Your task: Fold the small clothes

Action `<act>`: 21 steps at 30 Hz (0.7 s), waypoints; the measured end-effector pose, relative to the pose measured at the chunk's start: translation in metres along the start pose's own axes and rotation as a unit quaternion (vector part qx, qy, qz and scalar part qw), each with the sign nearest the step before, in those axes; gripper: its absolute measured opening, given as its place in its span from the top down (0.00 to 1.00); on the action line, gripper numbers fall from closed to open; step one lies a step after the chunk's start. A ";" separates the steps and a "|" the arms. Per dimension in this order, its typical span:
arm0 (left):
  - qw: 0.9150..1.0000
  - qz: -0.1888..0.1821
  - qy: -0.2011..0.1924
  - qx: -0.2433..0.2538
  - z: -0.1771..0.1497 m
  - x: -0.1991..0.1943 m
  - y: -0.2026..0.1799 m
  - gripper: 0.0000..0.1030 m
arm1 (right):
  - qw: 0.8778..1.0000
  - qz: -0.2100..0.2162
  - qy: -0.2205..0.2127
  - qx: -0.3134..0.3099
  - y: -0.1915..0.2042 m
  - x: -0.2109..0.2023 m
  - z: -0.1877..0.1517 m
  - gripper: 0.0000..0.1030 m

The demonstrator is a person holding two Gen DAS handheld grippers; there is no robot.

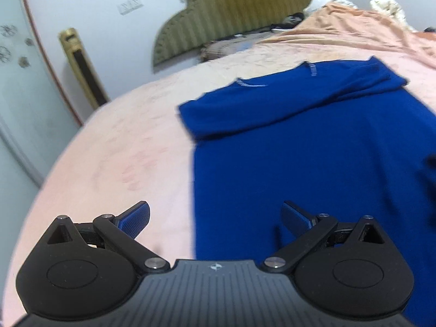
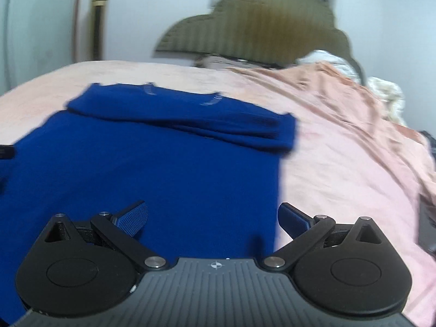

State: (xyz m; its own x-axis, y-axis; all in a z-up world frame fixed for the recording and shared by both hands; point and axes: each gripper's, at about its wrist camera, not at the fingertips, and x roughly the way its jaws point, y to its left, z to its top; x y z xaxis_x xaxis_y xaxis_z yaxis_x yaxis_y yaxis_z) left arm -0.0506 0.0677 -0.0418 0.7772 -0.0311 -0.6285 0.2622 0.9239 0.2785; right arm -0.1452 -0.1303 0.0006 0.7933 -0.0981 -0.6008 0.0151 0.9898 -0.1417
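- A blue garment (image 1: 313,141) lies flat on the pink bedsheet (image 1: 122,150); its far end is folded over into a thick band across its width, with a pale strip at the neckline too blurred to read.
- The left gripper (image 1: 215,219) hangs above the garment's left edge, fingers spread wide with nothing between them; the left finger sits over the sheet, the right one over blue cloth.
- The right gripper (image 2: 213,219) hangs above the garment's right edge, fingers likewise wide apart and holding nothing.
- The garment's near end is hidden under both gripper bodies, so where its hem lies cannot be told.
- In the left wrist view the garment's right side runs out of frame, and a dark smear at that border is too blurred to identify.
- In the right wrist view a dark shape cuts in at the left border over the garment (image 2: 152,169); what it is cannot be told.
- An olive padded headboard (image 2: 259,24) stands at the far end, partly smeared by motion blur.
- A rumpled peach blanket (image 2: 340,103) covers the bed's right side, with white bedding (image 1: 327,0) behind it, cut off by the frame.
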 end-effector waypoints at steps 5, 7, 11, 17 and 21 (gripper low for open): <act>0.999 -0.032 0.000 -0.001 -0.005 -0.003 0.000 0.00 | 0.997 0.018 0.061 -0.040 0.019 0.021 -0.008 0.00; 0.999 -0.046 0.002 -0.018 -0.005 -0.002 0.004 0.00 | 0.997 0.002 0.071 -0.035 0.007 0.015 -0.010 0.00; 0.994 -0.097 0.004 -0.045 0.001 0.004 -0.004 0.00 | 0.993 -0.066 0.096 -0.016 -0.022 0.001 -0.013 0.00; 0.994 -0.101 0.028 -0.040 -0.002 0.022 -0.032 0.00 | 0.998 -0.035 0.038 -0.025 0.015 -0.012 0.000 0.00; 0.993 -0.100 0.037 -0.055 -0.009 0.027 -0.032 0.00 | 0.995 -0.045 0.054 -0.078 0.039 0.010 -0.009 0.00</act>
State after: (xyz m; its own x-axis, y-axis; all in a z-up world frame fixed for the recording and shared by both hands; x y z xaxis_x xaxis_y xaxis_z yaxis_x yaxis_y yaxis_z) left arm -0.0431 0.0406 -0.0746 0.6707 -0.1928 -0.7162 0.3385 0.9388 0.0643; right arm -0.1419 -0.0941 -0.0183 0.7235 -0.2037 -0.6596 -0.0182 0.9495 -0.3132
